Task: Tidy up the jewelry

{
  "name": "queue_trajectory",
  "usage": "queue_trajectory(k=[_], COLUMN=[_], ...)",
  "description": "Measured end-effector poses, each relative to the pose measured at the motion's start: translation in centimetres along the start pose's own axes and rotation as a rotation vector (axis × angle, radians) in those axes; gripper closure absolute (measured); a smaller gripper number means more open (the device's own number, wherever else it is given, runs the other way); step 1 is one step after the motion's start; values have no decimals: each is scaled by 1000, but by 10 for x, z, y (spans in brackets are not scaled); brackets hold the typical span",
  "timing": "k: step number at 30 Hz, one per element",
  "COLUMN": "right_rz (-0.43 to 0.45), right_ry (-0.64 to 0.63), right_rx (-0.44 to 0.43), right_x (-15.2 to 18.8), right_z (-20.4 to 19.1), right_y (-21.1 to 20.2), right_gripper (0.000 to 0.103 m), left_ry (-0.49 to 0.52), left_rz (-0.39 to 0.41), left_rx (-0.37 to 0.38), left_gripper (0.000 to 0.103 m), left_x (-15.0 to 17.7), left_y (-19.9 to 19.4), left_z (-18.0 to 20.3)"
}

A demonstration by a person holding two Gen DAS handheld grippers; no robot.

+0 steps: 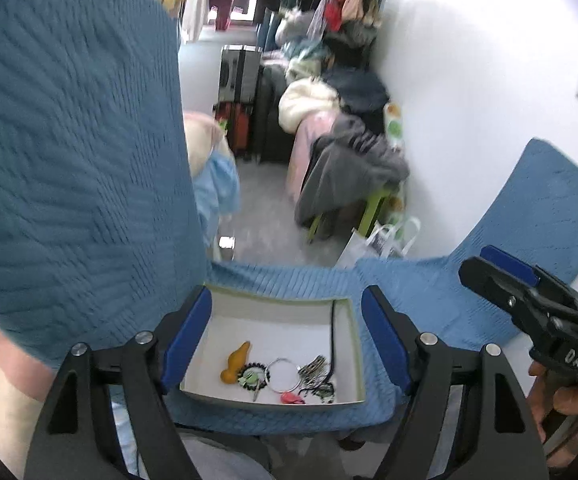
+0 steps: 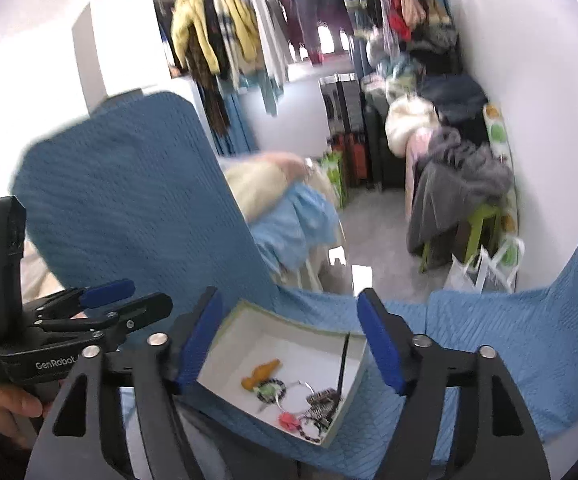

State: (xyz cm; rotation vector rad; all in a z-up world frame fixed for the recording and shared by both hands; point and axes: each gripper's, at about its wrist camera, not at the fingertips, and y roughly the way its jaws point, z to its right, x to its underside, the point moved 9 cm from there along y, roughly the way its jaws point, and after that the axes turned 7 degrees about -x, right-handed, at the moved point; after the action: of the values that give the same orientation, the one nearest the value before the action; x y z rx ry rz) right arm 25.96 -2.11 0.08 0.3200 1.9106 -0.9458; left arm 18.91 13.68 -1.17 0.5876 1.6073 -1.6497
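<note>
A blue quilted cover [image 1: 89, 140] drapes the seat and backs around and under both grippers, and on it, below and between the spread jaws of each, sits an open white box [image 1: 341, 344]. The left gripper [image 1: 287, 336] and the right gripper [image 2: 291, 344] both stand wide open and hold nothing, clear above the box. Inside, toward the near wall, lie the jewelry: a silver hoop [image 1: 283, 374], an orange piece [image 1: 236, 366], a beaded bracelet [image 1: 253, 372], a pink charm [image 1: 292, 398] and a black cord [image 1: 333, 340] along the right wall.
</note>
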Motion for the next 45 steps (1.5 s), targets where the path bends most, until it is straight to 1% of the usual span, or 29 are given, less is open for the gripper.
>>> queue_trajectory(k=[2, 5, 7, 8, 11, 14, 17, 21, 25, 27, 32, 35, 40, 42, 45], right_rz=[44, 86, 118, 128, 146, 137, 143, 145, 118, 95, 36, 10, -22, -34, -55], right_ry=[-2, -14, -31, -35, -38, -30, -13, -4, 18, 22, 43, 58, 70, 68, 80], right_rx=[5, 1, 22, 30, 36, 51, 85, 160, 196, 200, 218, 211, 210, 222, 234], right_x=[-7, -14, -16, -16, -12, -1, 11, 28, 48, 62, 89, 97, 104, 107, 113], right_z=[-7, -18, -24, -24, -32, -35, -33, -27, -22, -22, -18, -16, -13, -9, 0], right_y=[-20, -42, -57, -63, -76, -86, -97, -106, -107, -106, -101, -95, -86, -84, -81], right_gripper=[15, 13, 7, 1, 0, 0, 0, 0, 0, 0, 0, 0, 0, 0, 0], left_ry=[15, 29, 31, 33, 43, 51, 59, 59, 37, 30, 11, 24, 35, 37, 38], left_rz=[33, 83, 110, 122, 167, 192, 175, 162, 121, 109, 81, 55, 25, 20, 1], left_rx=[2, 10, 8, 4, 11, -11, -12, -46, -59, -46, -56, -74, -80, -93, -94], left_gripper=[26, 25, 25, 24, 22, 19, 18, 17, 17, 17, 17, 17, 17, 17, 17], left_x=[-7, -11, -12, -12, -10, -4, 7, 20, 34, 40, 52, 59, 65, 67, 69], left_y=[-20, -46, -60, -65, -82, -94, -100, -101, -96, -96, -90, -83, -74, -72, -70], left_z=[3, 9, 13, 14, 18, 19, 19, 15, 14, 17, 16, 16, 19, 17, 18])
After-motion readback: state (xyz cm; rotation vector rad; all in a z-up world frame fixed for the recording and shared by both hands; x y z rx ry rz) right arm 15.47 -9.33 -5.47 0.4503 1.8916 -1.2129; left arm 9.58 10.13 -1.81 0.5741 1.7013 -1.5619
